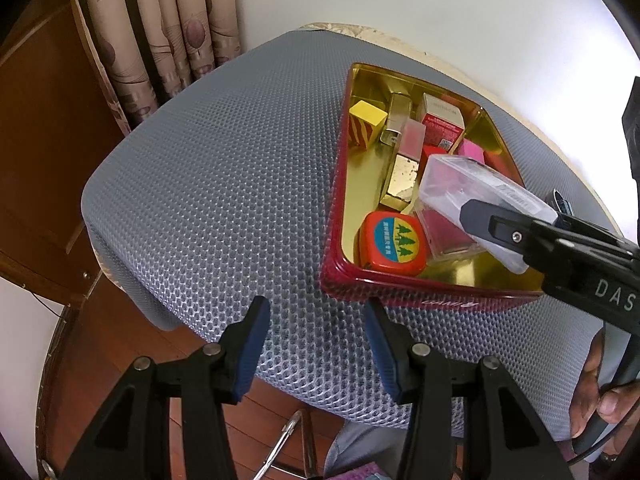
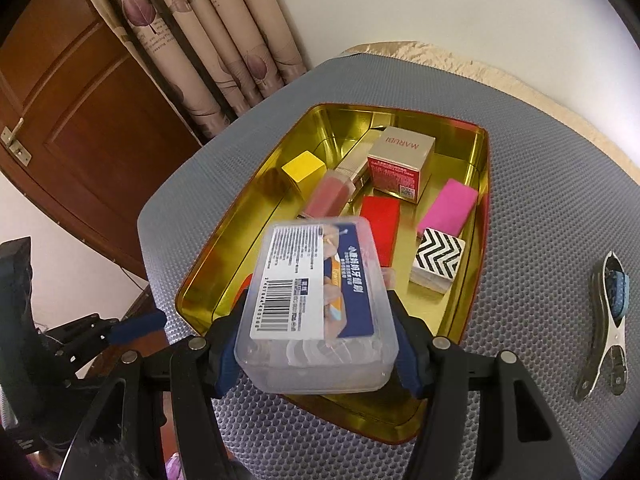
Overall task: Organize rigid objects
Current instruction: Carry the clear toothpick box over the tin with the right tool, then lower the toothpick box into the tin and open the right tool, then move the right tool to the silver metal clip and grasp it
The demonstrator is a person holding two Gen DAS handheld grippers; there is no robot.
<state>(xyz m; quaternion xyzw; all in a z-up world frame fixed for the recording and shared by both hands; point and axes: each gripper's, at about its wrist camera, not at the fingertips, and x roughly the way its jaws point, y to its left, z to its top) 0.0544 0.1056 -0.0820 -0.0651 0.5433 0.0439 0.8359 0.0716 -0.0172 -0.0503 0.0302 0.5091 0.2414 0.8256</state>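
A red tin (image 1: 432, 298) with a gold inside (image 2: 224, 264) sits on a grey mesh mat. My right gripper (image 2: 316, 320) is shut on a clear plastic box (image 2: 316, 304) with a barcode label. It holds the box tilted, low over the tin's near end. In the left wrist view that box (image 1: 460, 184) hangs above a red tape measure (image 1: 394, 242). Also in the tin are a yellow block (image 2: 304, 166), a pink-and-gold tube (image 1: 404, 160), a MARUBI carton (image 2: 400, 156), red (image 2: 380, 220) and pink (image 2: 448, 206) blocks, and a zigzag block (image 2: 438, 260). My left gripper (image 1: 316, 308) is open and empty, over the mat beside the tin's near wall.
A metal nail clipper (image 2: 608, 320) lies on the mat (image 1: 208, 184) to the right of the tin. A person's hand (image 1: 596, 384) grips the right tool's handle. Curtains (image 2: 224, 40) and a wooden door (image 2: 80, 112) stand behind; the mat drops off to the floor at its near edge.
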